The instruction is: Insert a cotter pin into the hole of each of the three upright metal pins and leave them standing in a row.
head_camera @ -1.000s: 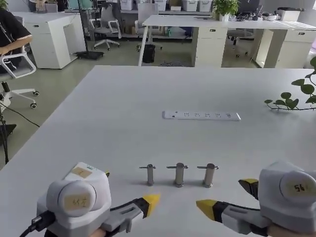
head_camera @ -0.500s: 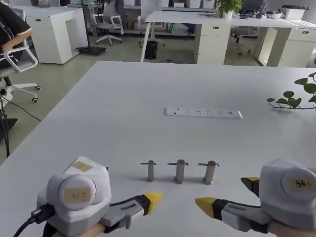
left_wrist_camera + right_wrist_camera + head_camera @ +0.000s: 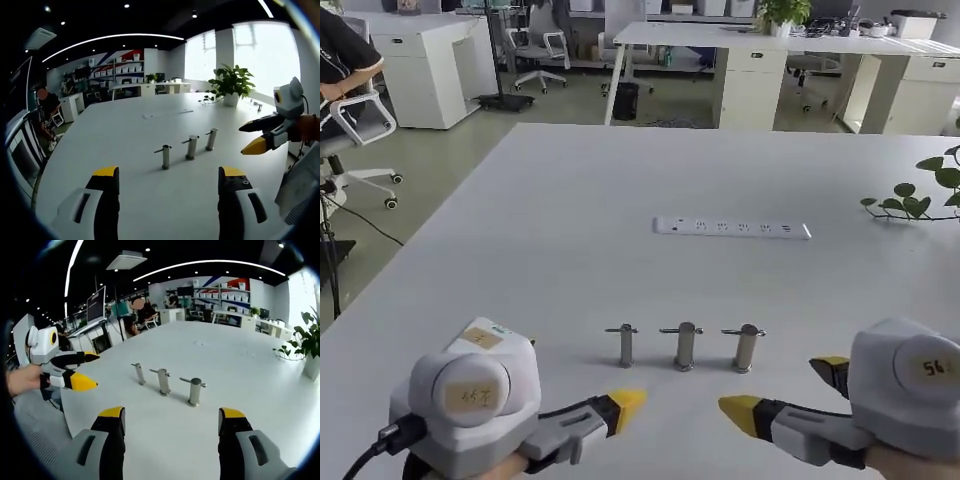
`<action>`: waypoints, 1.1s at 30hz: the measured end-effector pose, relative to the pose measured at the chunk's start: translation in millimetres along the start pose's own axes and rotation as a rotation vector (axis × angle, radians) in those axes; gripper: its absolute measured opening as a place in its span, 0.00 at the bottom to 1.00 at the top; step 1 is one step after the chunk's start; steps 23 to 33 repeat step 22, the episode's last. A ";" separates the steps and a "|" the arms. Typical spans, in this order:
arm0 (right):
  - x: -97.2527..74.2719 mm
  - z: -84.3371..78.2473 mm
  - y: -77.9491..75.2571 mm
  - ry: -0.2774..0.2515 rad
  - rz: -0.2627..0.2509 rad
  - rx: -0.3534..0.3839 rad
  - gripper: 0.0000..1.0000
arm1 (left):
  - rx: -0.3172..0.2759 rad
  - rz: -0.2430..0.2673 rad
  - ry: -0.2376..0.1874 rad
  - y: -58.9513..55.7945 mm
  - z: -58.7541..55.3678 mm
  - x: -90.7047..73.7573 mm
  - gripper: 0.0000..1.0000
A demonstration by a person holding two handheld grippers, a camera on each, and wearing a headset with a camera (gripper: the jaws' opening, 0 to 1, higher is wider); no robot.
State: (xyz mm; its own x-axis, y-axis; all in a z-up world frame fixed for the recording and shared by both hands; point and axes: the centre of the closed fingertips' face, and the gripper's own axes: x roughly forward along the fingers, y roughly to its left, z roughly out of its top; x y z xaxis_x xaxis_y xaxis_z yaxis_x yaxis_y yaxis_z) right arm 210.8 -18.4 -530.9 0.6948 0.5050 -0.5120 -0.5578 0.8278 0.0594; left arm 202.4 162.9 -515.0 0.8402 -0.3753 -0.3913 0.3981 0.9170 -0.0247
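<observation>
Three upright metal pins stand in a row on the white table: left pin (image 3: 626, 344), middle pin (image 3: 685, 346), right pin (image 3: 747, 347). Each has a thin cotter pin sticking out sideways near its top. They also appear as a row in the left gripper view (image 3: 165, 156) and the right gripper view (image 3: 194, 391). My left gripper (image 3: 620, 405) is open, near the front edge, short of the left pin. My right gripper (image 3: 785, 392) is open too, in front of and right of the right pin. Nothing is between either pair of jaws.
A white power strip (image 3: 731, 229) lies further back on the table. A leafy plant sprig (image 3: 912, 201) reaches in at the right edge. Desks, chairs and a seated person (image 3: 342, 60) are beyond the table.
The view has shifted a little, so the pins sit slightly higher in the picture. Both grippers stay open, near the front edge. The pins have not moved.
</observation>
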 end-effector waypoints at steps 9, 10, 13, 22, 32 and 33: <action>-1.9 0.9 0.2 -0.003 -0.003 0.004 0.74 | -0.005 -0.002 -0.003 1.6 1.1 -1.0 0.80; -1.8 0.9 -0.2 -0.003 -0.004 0.005 0.74 | -0.004 -0.003 -0.001 1.5 0.9 -1.0 0.80; -2.3 1.2 0.2 -0.007 -0.003 0.009 0.74 | -0.002 -0.005 -0.003 1.9 1.8 -0.8 0.80; -3.2 3.3 0.0 -0.014 -0.006 0.011 0.74 | 0.001 -0.004 0.000 2.8 3.0 -0.8 0.80; -3.2 3.3 0.0 -0.014 -0.006 0.011 0.74 | 0.001 -0.004 0.000 2.8 3.0 -0.8 0.80; -3.2 3.3 0.0 -0.014 -0.006 0.011 0.74 | 0.001 -0.004 0.000 2.8 3.0 -0.8 0.80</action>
